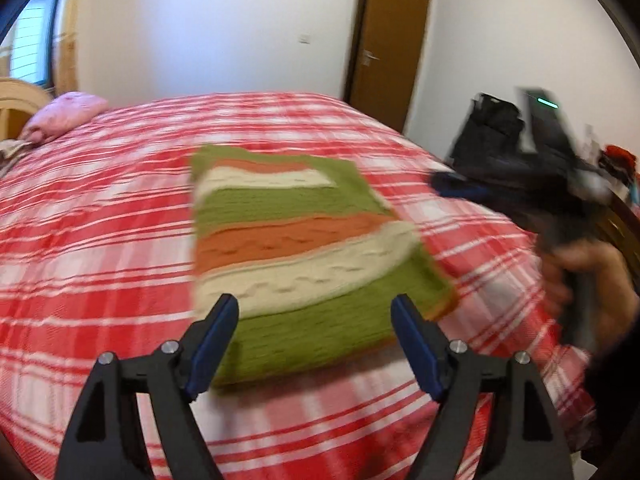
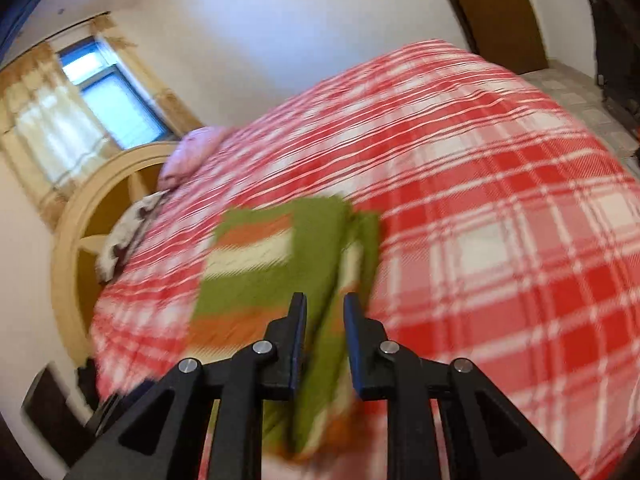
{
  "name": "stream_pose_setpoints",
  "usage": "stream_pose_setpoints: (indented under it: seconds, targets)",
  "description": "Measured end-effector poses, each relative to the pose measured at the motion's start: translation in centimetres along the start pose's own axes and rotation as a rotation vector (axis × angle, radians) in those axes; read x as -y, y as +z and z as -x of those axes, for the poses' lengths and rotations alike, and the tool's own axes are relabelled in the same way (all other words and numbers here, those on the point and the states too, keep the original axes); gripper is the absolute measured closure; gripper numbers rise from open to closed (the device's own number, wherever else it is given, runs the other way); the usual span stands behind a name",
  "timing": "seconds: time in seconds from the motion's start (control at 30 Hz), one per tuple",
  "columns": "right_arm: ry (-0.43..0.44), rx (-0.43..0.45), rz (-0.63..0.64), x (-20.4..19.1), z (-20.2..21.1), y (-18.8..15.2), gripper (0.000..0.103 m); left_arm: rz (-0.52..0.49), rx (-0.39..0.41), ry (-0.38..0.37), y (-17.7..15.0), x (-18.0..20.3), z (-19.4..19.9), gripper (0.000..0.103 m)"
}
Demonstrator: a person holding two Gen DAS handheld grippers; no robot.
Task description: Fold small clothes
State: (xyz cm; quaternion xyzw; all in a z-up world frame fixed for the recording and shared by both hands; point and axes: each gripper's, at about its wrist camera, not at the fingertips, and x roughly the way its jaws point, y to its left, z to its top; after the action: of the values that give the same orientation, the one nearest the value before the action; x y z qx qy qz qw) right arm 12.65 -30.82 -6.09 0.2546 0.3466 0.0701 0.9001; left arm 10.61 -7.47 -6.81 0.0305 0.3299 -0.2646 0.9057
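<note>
A folded knitted sweater (image 1: 300, 240) in green, orange and cream stripes lies flat on the red-and-white checked bedspread (image 1: 100, 240). My left gripper (image 1: 314, 304) is open wide just over the sweater's near edge, its blue pads clear of the knit. In the right wrist view the sweater (image 2: 260, 264) lies below and ahead of my right gripper (image 2: 325, 298), whose jaws stand a narrow gap apart with nothing pinched. Seen from the left wrist, the right gripper (image 1: 444, 184) is blurred, off the sweater's right side, held by a hand (image 1: 592, 272).
A pink pillow (image 1: 64, 114) and a patterned cloth (image 2: 124, 236) lie by the curved headboard (image 2: 80, 208). A brown door (image 1: 388, 48) stands beyond the bed, and a black bag (image 1: 492, 128) sits at the right. Bedspread (image 2: 500, 200) stretches right of the sweater.
</note>
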Motion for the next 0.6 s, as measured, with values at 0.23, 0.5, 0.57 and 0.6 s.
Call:
stream_pose_setpoints:
  seconds: [0.23, 0.5, 0.57, 0.6]
  targets:
    - [-0.007, -0.027, 0.130, -4.8, -0.4, -5.2, 0.048, 0.103, -0.029, 0.085, -0.7, -3.4, 0.2, 0.022]
    - [-0.178, -0.044, 0.213, -4.6, -3.1, -6.4, 0.097, 0.089, -0.055, 0.131, -0.8, -3.8, 0.1, 0.022]
    - [-0.188, -0.062, 0.182, -3.8, -3.7, -6.8, 0.097, 0.095, -0.078, 0.129, -0.8, -4.0, -0.2, 0.022]
    - [-0.197, -0.060, 0.170, -3.3, -3.8, -7.2, 0.097, 0.096, -0.083, 0.126, -0.9, -4.0, -0.3, 0.022]
